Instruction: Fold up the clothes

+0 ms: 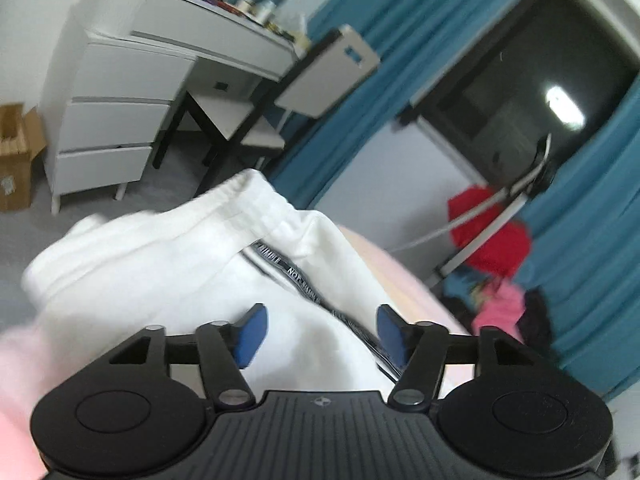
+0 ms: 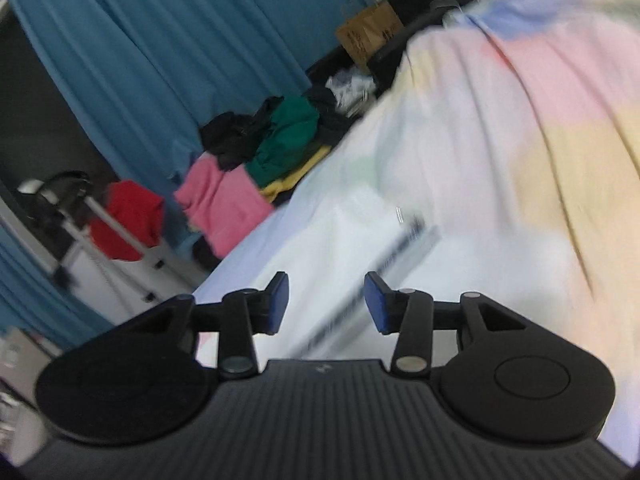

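Observation:
A white pair of shorts [image 1: 192,264] with an elastic waistband and a black lettered side stripe lies bunched on the pastel bedspread [image 1: 392,276]. My left gripper [image 1: 320,334] is open just above it, with the stripe running between the blue pads. In the right wrist view the same white garment [image 2: 360,240] lies blurred on the bedspread [image 2: 540,120]. My right gripper [image 2: 326,302] is open and empty above its striped edge.
A pile of clothes, pink [image 2: 224,204], green [image 2: 286,144], black and red [image 2: 128,220], lies beyond the bed by the blue curtains [image 2: 160,40]. A white desk with drawers [image 1: 120,92], a chair [image 1: 236,116] and a cardboard box [image 1: 16,156] stand on the left.

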Motion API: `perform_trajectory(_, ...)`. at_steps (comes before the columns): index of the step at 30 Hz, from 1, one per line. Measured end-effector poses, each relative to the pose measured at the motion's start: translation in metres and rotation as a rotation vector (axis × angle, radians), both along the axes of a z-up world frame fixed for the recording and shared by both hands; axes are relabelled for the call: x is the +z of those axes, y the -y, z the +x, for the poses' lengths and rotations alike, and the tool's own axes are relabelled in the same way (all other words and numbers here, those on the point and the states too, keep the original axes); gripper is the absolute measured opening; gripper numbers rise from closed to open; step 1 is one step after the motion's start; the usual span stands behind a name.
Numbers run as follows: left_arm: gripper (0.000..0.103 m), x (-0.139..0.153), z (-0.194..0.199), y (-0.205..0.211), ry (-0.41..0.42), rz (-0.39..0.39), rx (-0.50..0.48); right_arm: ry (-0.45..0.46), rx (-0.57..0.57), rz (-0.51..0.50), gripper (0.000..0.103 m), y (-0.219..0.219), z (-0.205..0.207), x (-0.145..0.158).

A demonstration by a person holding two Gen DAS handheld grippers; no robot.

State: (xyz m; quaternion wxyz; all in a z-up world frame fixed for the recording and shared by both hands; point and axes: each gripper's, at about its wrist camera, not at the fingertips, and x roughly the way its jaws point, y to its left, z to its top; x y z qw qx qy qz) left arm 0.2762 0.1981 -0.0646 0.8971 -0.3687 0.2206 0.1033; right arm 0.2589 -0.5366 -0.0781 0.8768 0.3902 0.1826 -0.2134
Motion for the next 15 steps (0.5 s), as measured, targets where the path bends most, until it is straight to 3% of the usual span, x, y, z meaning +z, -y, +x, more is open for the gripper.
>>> perform_trajectory(3, 0.078, -0.008, -0.057, 0.0, 0.032, -0.1, 0.067, 0.027, 0.054, 0.116, 0.046, -0.016, -0.04, -0.016)
perform_trajectory(6, 0.076, -0.02, -0.085, -0.005, -0.049, -0.193, 0.052, 0.027, 0.115, 0.24, 0.046, -0.027, -0.067, -0.035)
perform_trajectory(11, 0.078, -0.041, -0.088, -0.022, -0.083, -0.313, -0.055, -0.003, 0.22, 0.405, 0.046, -0.038, -0.082, -0.064)
perform_trajectory(15, 0.072, -0.074, -0.073, -0.03, -0.113, -0.379, 0.054, -0.002, 0.226, 0.477, 0.046, -0.04, -0.064, -0.084)
